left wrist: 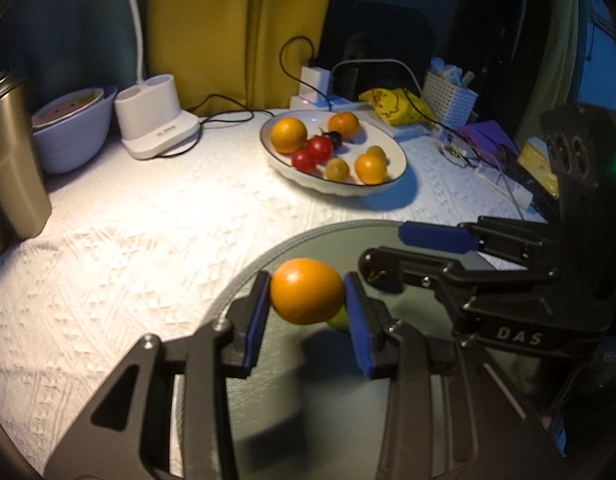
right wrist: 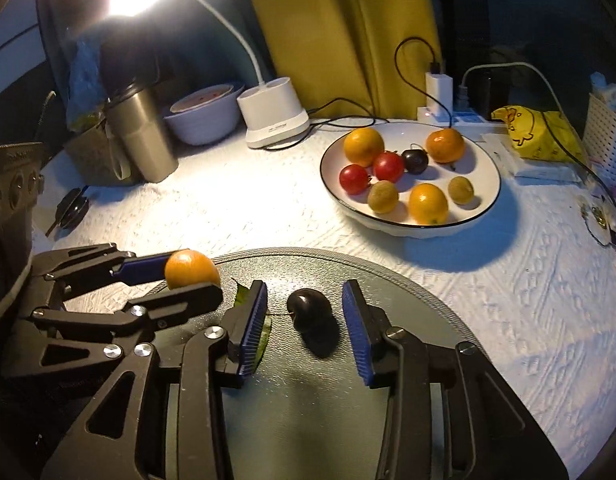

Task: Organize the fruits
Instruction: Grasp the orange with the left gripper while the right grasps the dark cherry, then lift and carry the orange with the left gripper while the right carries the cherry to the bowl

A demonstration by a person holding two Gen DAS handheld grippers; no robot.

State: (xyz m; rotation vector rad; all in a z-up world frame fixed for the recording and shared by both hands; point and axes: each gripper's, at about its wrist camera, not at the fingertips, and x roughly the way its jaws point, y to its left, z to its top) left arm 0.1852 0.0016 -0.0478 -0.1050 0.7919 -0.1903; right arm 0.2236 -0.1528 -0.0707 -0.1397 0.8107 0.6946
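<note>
from my left wrist view, my left gripper [left wrist: 306,312] is pinching an orange fruit [left wrist: 306,291] between its blue pads [left wrist: 255,322], holding it above the dark round tray [left wrist: 308,400]. a bit of something green [left wrist: 339,320] peeks out just behind the fruit. my right gripper [left wrist: 391,254] reaches in from the right over the same tray, fingers spread. farther back sits the white plate [left wrist: 395,156] with oranges, red tomatoes and small greenish fruits, and left of it a white lamp base [left wrist: 158,120], a pale bowl [left wrist: 74,136] and a metal tumbler [left wrist: 12,160]

from my right wrist view, my right gripper [right wrist: 304,320] is spread wide, its pads on either side of a dark plum-like fruit [right wrist: 311,312] lying on the tray [right wrist: 407,292]; i can't tell whether either pad touches it. my left gripper [right wrist: 190,274] comes in from the left, clamped on the orange fruit [right wrist: 191,269]. the plate [right wrist: 483,196] of fruit stands beyond the tray, on the white cloth [right wrist: 228,208]
</note>
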